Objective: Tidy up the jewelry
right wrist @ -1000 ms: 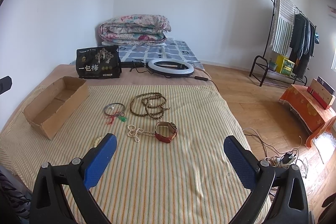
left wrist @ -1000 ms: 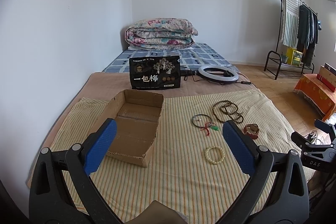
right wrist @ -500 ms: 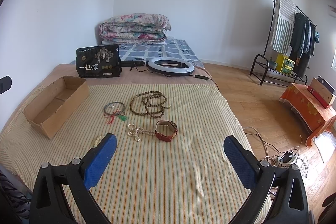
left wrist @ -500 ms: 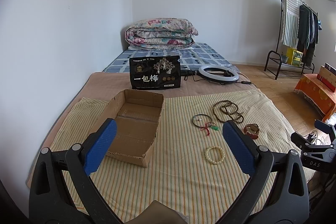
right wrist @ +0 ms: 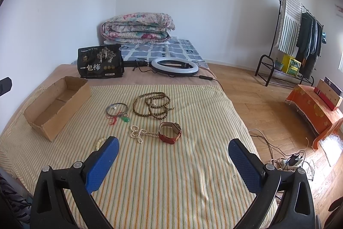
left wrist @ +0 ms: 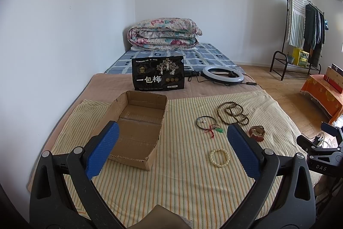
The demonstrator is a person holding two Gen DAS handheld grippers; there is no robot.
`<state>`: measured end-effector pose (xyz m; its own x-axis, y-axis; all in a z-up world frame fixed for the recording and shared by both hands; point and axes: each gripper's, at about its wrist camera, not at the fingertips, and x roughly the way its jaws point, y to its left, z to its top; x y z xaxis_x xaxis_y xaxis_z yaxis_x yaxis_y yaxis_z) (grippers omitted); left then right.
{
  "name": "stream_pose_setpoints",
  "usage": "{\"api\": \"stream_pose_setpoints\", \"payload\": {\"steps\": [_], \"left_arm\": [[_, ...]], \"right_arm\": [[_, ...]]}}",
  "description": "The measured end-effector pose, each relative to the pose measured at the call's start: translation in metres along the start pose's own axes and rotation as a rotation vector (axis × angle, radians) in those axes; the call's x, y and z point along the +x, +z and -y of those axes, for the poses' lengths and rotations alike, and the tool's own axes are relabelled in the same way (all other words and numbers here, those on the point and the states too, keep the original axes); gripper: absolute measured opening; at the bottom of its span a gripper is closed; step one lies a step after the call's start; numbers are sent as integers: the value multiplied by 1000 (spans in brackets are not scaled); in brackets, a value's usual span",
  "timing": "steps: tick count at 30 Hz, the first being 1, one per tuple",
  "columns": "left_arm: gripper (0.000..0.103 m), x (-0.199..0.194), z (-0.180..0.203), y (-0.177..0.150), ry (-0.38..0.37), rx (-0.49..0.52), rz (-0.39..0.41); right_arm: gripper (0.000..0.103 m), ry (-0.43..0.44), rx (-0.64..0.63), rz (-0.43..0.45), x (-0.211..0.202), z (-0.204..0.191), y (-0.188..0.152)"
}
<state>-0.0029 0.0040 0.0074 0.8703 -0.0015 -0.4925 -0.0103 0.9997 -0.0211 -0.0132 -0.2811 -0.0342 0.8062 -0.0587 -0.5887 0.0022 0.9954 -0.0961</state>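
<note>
An open cardboard box (left wrist: 137, 123) (right wrist: 57, 104) lies on the striped cloth at the left. To its right lie a dark bangle with a red cord and green pendant (left wrist: 206, 122) (right wrist: 117, 109), a long brown bead necklace (left wrist: 232, 114) (right wrist: 153, 107), a red-strapped watch (left wrist: 257, 132) (right wrist: 170, 132), a cream bead bracelet (left wrist: 219, 158) (right wrist: 100, 142) and a pearl strand (right wrist: 139, 133). My left gripper (left wrist: 171, 151) is open and empty above the cloth's near edge. My right gripper (right wrist: 172, 162) is open and empty, short of the watch.
A black snack bag (left wrist: 158, 76) stands behind the box, beside a ring light (left wrist: 223, 75) with its cable. A folded quilt (left wrist: 164, 34) lies at the far wall. A clothes rack (right wrist: 293, 35) and an orange-covered bench (right wrist: 315, 108) stand on the wood floor at right.
</note>
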Motion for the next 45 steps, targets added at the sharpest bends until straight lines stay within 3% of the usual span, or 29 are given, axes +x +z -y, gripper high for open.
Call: {"api": "stream_pose_setpoints", "payload": {"steps": [14, 31, 36, 43, 45], "left_arm": [[102, 6, 3, -8, 1, 9, -11], [102, 36, 21, -18, -91, 80, -166], [102, 51, 31, -23, -126, 105, -218], [102, 75, 55, -28, -166, 175, -268], [97, 85, 60, -30, -168, 185, -286]], "right_arm": [[103, -7, 3, -1, 1, 1, -1], [103, -39, 47, -52, 16, 34, 6], [103, -40, -3, -66, 34, 36, 18], [103, 30, 9, -166, 78, 44, 29], [103, 34, 11, -189, 89, 46, 29]]}}
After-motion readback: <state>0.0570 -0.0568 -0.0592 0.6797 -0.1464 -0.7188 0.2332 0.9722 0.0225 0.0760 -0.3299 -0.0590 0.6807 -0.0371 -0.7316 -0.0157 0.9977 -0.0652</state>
